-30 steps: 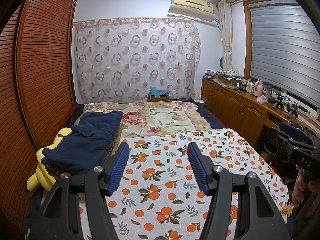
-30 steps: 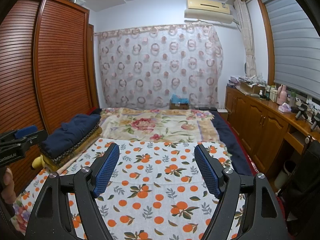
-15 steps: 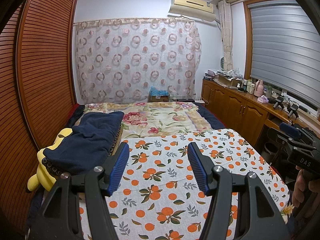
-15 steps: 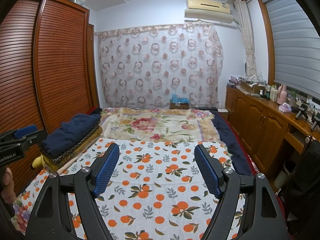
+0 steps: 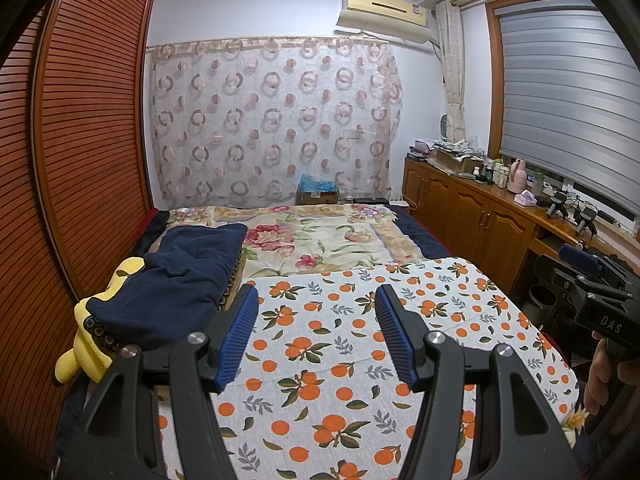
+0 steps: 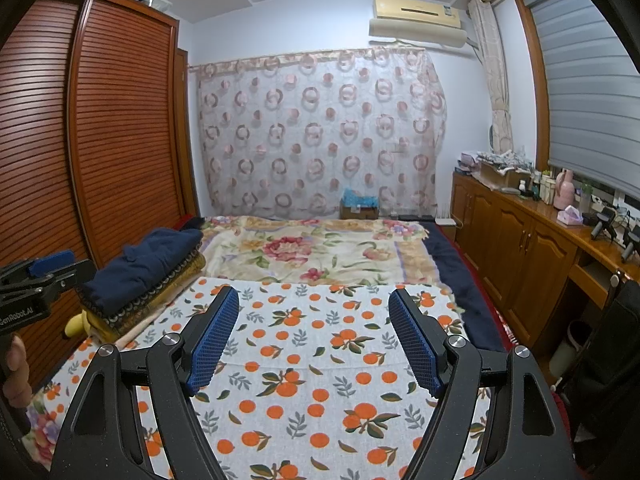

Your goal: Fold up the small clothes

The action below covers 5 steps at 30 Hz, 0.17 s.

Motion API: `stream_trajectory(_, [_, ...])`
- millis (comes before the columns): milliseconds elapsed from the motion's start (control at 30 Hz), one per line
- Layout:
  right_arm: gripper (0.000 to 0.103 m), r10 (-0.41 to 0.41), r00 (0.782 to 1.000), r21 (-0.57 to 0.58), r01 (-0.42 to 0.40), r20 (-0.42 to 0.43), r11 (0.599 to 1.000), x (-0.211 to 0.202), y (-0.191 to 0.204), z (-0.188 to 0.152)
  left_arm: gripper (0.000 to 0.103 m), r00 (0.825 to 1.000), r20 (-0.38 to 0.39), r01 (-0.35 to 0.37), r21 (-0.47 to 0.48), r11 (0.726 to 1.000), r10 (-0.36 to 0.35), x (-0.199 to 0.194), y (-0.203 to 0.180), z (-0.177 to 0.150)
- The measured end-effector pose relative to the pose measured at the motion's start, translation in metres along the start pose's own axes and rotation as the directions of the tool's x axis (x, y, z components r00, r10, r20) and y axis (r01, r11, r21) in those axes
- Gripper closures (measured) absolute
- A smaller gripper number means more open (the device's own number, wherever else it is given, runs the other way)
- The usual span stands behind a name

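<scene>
A stack of folded clothes with a navy garment (image 5: 180,280) (image 6: 140,268) on top lies at the bed's left side. An orange-print cloth (image 5: 340,352) (image 6: 320,360) is spread flat over the near half of the bed. My left gripper (image 5: 316,336) hangs open above this cloth, nothing between its blue pads. My right gripper (image 6: 312,336) is open too, over the same cloth, holding nothing. In the left wrist view the right gripper's body and a hand (image 5: 604,364) show at the right edge. At the left edge of the right wrist view the left gripper's body (image 6: 36,284) shows.
A yellow plush toy (image 5: 86,340) lies under the stack by the slatted wardrobe doors (image 5: 72,168). A floral blanket (image 5: 320,240) covers the far half of the bed. Wooden cabinets (image 6: 520,256) with bottles and small items line the right wall under the window blind.
</scene>
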State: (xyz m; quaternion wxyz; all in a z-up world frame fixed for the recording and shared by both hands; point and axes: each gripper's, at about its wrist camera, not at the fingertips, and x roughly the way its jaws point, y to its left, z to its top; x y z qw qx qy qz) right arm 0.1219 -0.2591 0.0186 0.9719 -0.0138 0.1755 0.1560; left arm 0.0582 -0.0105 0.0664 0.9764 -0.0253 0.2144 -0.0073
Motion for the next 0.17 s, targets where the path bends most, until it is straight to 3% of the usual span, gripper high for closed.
stream_trajectory(167, [0.024, 0.000, 1.000, -0.001, 0.000, -0.001, 1.000, 0.0004, 0.0004, -0.0004, 0.043, 1.000, 0.000, -0.001, 0.000, 1.000, 0.001, 0.0014, -0.0003, 0.0001])
